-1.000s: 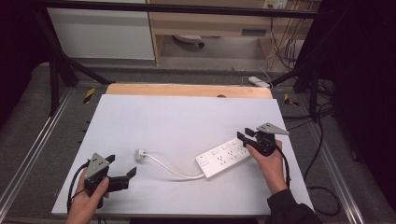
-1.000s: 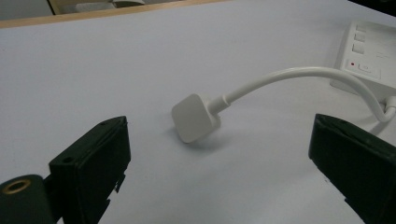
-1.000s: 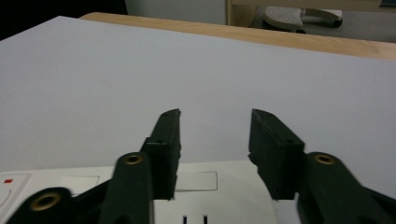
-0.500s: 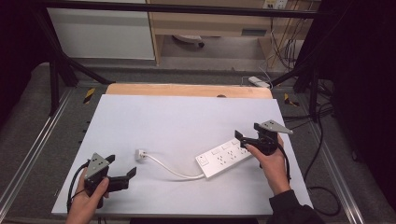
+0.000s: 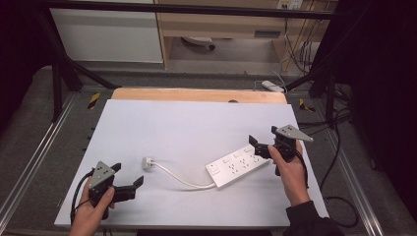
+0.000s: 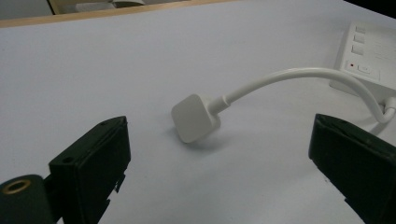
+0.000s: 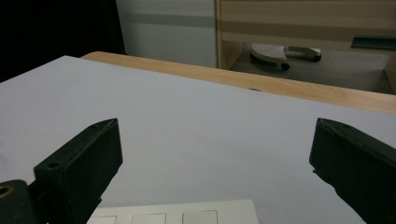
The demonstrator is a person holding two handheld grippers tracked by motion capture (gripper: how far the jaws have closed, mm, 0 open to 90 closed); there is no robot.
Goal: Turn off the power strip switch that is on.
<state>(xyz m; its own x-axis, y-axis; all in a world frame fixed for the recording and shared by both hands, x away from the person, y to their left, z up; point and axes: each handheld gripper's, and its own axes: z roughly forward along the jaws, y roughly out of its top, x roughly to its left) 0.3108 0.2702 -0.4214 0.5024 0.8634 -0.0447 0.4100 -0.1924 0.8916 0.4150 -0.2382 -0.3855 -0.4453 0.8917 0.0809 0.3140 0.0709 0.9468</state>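
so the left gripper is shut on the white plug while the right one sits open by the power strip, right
Not quite. The left gripper is open, not shut on the plug: the left gripper view shows the plug lying free on the table, ahead of its spread fingers. The rest holds: the right gripper sits open at the end of the power strip.

Left tongs (image 6: 219, 163) spread wide with nothing between the jaws, white plug (image 6: 195, 117) lying on the white bench (image 6: 116, 70) just ahead, its cord (image 6: 299, 77) arcing right, white power strip (image 6: 371, 56) at the upper right corner, red dot showing
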